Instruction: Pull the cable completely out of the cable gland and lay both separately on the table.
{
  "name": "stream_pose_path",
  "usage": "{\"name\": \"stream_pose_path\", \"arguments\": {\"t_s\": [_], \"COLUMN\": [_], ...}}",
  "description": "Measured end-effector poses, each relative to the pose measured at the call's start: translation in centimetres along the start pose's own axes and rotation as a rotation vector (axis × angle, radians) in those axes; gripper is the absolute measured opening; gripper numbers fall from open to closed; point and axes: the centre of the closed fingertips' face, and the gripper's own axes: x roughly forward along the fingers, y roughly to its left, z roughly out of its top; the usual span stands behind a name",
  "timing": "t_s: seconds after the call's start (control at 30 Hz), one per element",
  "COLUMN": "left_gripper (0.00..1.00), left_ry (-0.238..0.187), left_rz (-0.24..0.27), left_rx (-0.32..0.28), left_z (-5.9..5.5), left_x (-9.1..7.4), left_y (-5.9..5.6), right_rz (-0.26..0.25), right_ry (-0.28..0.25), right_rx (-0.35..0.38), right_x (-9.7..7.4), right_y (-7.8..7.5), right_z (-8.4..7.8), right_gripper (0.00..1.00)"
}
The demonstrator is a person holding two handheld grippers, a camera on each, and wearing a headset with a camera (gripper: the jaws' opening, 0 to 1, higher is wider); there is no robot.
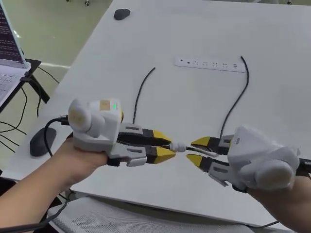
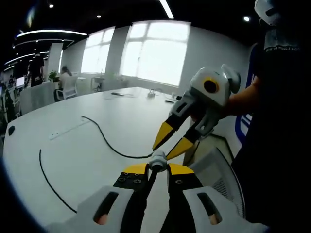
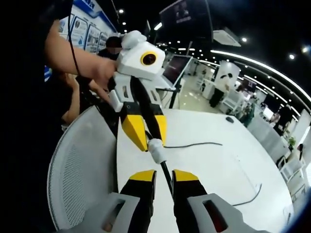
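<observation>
A small white cable gland (image 1: 178, 146) is held above the table's near edge, with my left gripper (image 1: 166, 145) shut on it from the left. In the left gripper view the gland (image 2: 157, 160) sits between my yellow fingertips. A thin black cable (image 1: 234, 104) leaves the gland to the right. It passes between the jaws of my right gripper (image 1: 198, 151) and trails back over the table toward the power strip. In the right gripper view the cable (image 3: 167, 178) runs up the gap between my jaws to the gland (image 3: 156, 150). The right jaws stand slightly apart around it.
A white power strip (image 1: 210, 64) lies at the back of the white table (image 1: 194, 29). A second loose black cable (image 1: 140, 93) rests left of centre, and a dark mouse (image 1: 121, 13) sits far back. A laptop (image 1: 8, 48) stands at the left. A mesh chair (image 3: 77, 170) is below.
</observation>
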Motion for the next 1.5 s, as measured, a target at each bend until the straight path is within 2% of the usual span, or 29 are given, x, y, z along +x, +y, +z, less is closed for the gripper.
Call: {"name": "stream_pose_path", "arguments": {"t_s": [0.1,0.33,0.5,0.67,0.93,1.3,1.5], "left_gripper": [0.15,0.15,0.15,0.15,0.15,0.15,0.15], "left_ry": [0.000,0.003,0.003,0.019,0.005,0.002,-0.011], "left_rz": [0.007,0.022,0.022,0.016,0.011,0.013,0.009], "left_rx": [0.004,0.012,0.010,0.023,0.019,0.015,-0.002], "left_z": [0.1,0.4,0.6,0.1,-0.3,-0.2,0.1], "left_x": [0.0,-0.2,0.0,0.3,0.7,0.7,0.5], "left_y": [0.1,0.4,0.5,0.2,0.0,0.2,0.3], "right_rz": [-0.074,-0.110,-0.113,-0.102,-0.084,-0.101,-0.131], "right_ry": [0.033,0.012,0.008,0.020,0.022,0.033,0.061], "right_rx": [0.004,-0.011,-0.004,-0.002,0.036,0.127,0.195], "right_x": [0.0,0.4,0.4,0.4,0.3,0.0,-0.4], "right_y": [-1.0,-1.0,-1.0,-0.7,-0.5,-1.1,-1.9], "right_z": [-0.3,0.7,0.8,0.3,-0.3,-1.5,-3.2], "right_gripper": [0.05,0.06,0.02,0.01,0.00,0.00,0.00]}}
